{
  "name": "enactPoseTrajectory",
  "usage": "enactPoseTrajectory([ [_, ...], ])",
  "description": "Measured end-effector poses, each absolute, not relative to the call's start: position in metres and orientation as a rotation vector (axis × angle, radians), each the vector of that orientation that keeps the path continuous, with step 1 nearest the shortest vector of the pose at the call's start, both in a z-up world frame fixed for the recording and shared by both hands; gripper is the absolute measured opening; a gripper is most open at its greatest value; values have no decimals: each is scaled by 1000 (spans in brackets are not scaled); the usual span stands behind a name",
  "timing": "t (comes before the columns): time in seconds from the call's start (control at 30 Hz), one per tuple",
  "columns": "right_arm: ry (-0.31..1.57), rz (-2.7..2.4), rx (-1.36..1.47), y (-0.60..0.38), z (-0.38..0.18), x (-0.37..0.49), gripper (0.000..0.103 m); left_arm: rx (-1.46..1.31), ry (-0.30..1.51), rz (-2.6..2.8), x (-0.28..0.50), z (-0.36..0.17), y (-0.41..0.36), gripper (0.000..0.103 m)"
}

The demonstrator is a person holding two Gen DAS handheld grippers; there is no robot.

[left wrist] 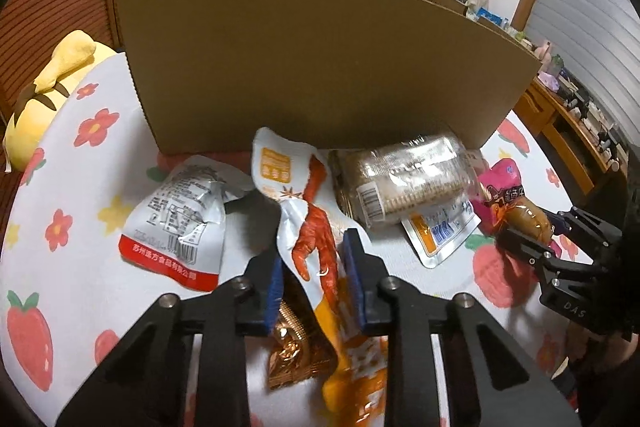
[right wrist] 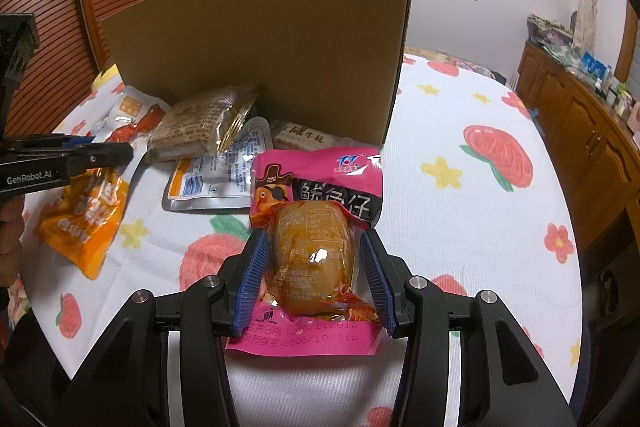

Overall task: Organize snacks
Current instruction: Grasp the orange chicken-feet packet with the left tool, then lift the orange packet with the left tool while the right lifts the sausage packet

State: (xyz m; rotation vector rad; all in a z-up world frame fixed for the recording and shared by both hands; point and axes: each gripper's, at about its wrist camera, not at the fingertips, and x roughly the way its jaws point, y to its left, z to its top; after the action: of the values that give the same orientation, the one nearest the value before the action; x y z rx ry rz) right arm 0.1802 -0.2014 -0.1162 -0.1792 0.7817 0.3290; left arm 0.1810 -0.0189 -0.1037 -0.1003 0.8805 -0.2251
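Note:
My left gripper is shut on an orange and silver chicken-foot packet, its blue pads pressing on both sides. In the right wrist view the same gripper reaches in from the left, with the orange packet under it. My right gripper is shut on a pink snack packet, the pads against its brown bulge. The left wrist view has that gripper and the pink packet at the right. A tall cardboard box stands just behind the snacks.
On the strawberry-print sheet lie a silver packet with a red band, a clear biscuit pack, a silver and orange packet, a gold wrapper and a white packet. Yellow plush far left; wooden cabinet right.

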Motion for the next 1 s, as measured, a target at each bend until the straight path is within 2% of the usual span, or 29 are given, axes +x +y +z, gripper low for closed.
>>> enactPoseTrajectory([
  [0.17, 784, 328, -181, -201, -116, 180, 49, -82, 859, -224, 176, -98, -21, 18],
  [0.6, 784, 328, -180, -201, -116, 180, 49, -70, 781, -210, 162, -75, -13, 16],
  [1.0, 747, 298, -183, -199, -115, 172, 42, -50, 722, -212, 154, -58, -18, 16],
])
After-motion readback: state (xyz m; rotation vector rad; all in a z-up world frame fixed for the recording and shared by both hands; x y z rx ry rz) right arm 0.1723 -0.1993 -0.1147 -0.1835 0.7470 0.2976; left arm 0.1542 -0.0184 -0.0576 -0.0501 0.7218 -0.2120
